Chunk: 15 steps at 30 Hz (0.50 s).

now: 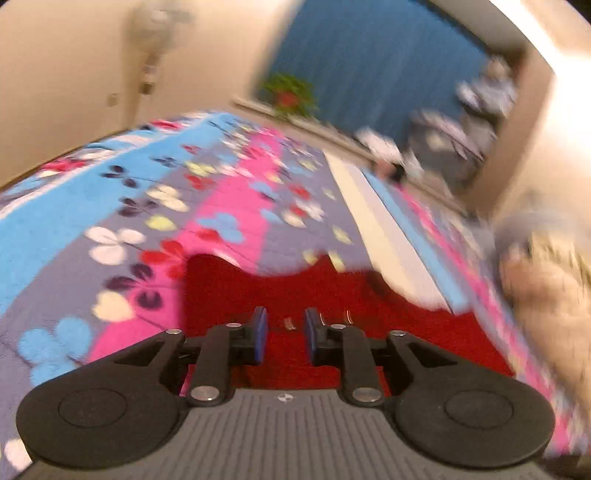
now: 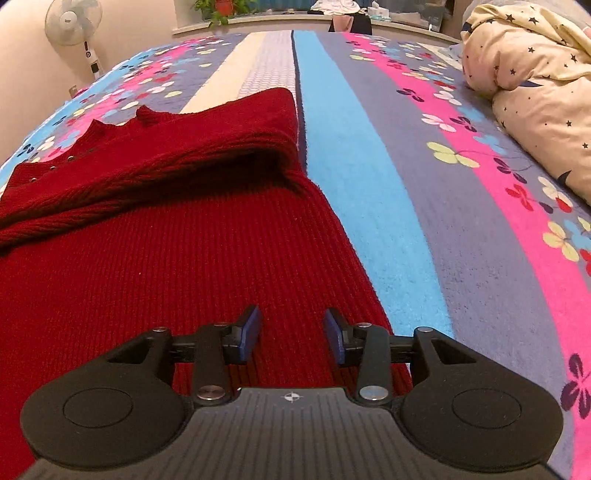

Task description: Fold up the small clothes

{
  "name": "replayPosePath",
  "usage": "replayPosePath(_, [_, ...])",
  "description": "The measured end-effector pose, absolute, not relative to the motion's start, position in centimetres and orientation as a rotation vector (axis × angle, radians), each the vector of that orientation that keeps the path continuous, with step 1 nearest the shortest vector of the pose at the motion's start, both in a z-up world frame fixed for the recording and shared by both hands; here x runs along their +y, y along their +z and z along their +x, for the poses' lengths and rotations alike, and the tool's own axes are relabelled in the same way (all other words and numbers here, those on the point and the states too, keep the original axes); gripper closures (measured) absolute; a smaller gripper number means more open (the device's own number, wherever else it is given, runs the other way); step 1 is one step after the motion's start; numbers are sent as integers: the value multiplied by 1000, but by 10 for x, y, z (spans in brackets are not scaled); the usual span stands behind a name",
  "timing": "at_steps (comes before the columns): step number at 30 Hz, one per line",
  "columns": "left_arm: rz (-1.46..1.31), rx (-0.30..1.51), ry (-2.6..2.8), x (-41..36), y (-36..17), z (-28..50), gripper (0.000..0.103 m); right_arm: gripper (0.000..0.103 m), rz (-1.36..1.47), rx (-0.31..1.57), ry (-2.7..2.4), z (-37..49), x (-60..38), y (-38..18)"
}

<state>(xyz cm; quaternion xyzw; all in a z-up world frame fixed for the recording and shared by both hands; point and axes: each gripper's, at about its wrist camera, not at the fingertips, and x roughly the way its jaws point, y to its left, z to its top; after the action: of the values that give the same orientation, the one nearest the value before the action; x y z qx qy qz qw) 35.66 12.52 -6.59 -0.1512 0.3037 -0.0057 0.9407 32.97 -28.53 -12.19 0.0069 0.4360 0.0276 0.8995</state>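
Observation:
A dark red knit sweater (image 2: 177,251) lies on the flowered bedspread (image 2: 461,229), with one part folded back over its far left side. My right gripper (image 2: 292,332) is open and empty, low over the sweater's near right part. In the blurred left wrist view, my left gripper (image 1: 284,334) is open a little over the red sweater (image 1: 295,288), with nothing between its blue pads (image 1: 260,332). Small metal eyelets show on the knit just past the tips.
A cream star-print duvet (image 2: 535,85) is bunched at the bed's right side. A standing fan (image 2: 74,22) is beyond the far left corner. A windowsill with a potted plant (image 2: 221,7) and piled clothes runs behind the bed.

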Motion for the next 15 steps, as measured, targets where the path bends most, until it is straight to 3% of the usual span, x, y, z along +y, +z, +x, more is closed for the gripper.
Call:
replayPosePath(2, [-189,811,-35,109,-98,363,72,61,13,892,54,328,-284,-122])
replayPosePath(6, [24,683,14,81,-66,318,69,61,128,873,24,315,-294,-114])
replayPosePath(8, [-38,633,-20,84,-40,289,54,61,195,848,40,306,-301,-105])
replayPosePath(9, [-54,639,-18,85,-33,276,51,61,198,818,48,299,-301,-97])
replayPosePath(15, [-102,742,3,94,-20,179,50,56,269,729,52,249,-316,-65])
